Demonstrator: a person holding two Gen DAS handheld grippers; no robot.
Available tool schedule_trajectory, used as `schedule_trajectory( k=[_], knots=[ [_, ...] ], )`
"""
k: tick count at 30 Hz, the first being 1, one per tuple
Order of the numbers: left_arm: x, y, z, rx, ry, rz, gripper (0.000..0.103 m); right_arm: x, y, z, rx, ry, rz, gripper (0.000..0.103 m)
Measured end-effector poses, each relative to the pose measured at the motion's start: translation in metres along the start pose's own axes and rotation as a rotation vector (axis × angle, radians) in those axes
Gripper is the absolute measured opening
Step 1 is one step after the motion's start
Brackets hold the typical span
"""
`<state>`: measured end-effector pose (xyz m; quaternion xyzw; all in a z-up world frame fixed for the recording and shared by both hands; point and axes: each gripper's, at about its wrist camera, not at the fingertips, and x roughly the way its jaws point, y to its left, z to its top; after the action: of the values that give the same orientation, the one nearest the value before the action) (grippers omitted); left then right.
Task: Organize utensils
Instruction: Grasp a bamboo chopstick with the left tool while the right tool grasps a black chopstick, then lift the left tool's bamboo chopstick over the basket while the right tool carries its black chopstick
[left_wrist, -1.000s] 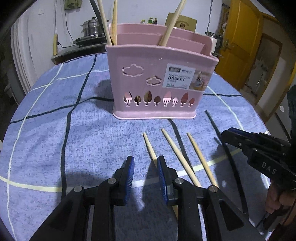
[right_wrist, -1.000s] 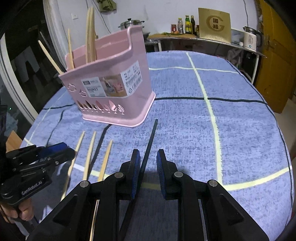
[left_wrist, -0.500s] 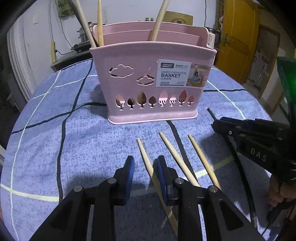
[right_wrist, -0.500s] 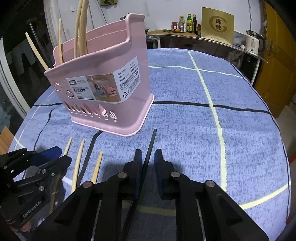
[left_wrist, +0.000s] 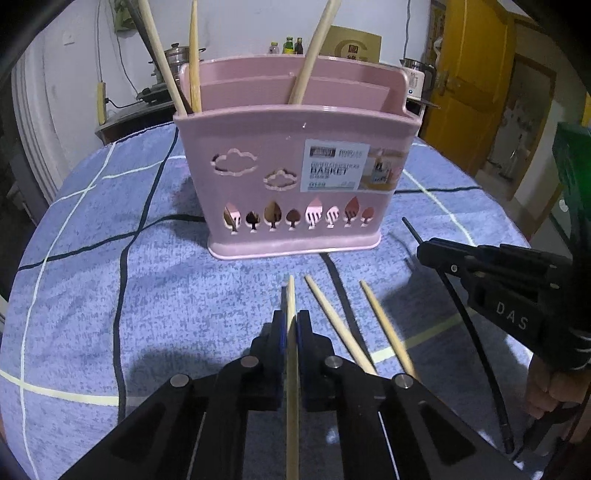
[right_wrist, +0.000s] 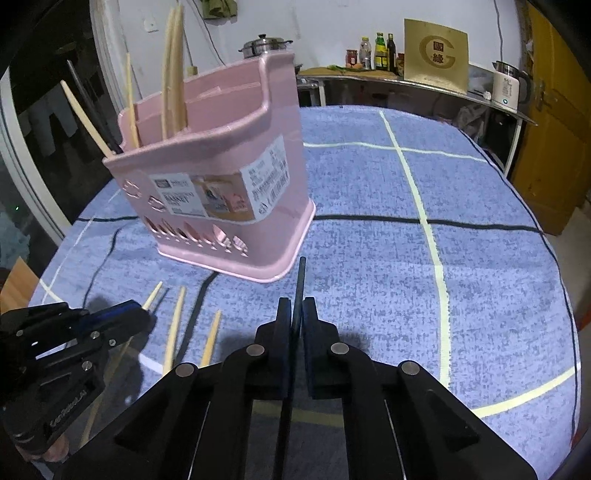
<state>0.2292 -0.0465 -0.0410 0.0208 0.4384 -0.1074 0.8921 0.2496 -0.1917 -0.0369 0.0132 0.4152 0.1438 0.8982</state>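
My left gripper (left_wrist: 291, 325) has its jaws closing on a wooden chopstick (left_wrist: 291, 295), and the blue pads press its sides. Two more wooden chopsticks (left_wrist: 338, 325) (left_wrist: 384, 325) lie on the cloth just to its right. My right gripper (right_wrist: 297, 314) has its jaws closing on a black chopstick (right_wrist: 301, 277), pinched between the pads with its tip towards the pink basket (right_wrist: 221, 177). The basket (left_wrist: 295, 177) stands upright just beyond both grippers and holds several wooden chopsticks and a black one. Each gripper shows in the other's view: right gripper (left_wrist: 428, 253), left gripper (right_wrist: 136, 314).
A round table under a blue checked cloth (right_wrist: 369, 229) carries everything. A hand (left_wrist: 546, 387) holds the right gripper's handle. Behind the table are a counter with bottles (right_wrist: 376, 51), a pot (right_wrist: 262, 46), a kettle (right_wrist: 508, 86) and a yellow door (left_wrist: 472, 74).
Both grippers went from open around their chopsticks to shut on them. The left one shifted sideways so the wooden chopstick came between its pads. The basket looms slightly nearer.
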Motion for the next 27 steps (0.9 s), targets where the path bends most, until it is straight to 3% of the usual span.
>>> schedule_trajectory(
  k=[10, 27],
  knots=[
    [-0.038, 0.008, 0.024, -0.004, -0.076, -0.029, 0.005, -0.044, 0.008, 0.015, -0.015, -0.095, 0.04, 0.005],
    [-0.135, 0.014, 0.062, 0.017, -0.264, -0.049, 0.005, -0.126, 0.03, 0.045, -0.06, -0.292, 0.055, 0.005]
  ],
)
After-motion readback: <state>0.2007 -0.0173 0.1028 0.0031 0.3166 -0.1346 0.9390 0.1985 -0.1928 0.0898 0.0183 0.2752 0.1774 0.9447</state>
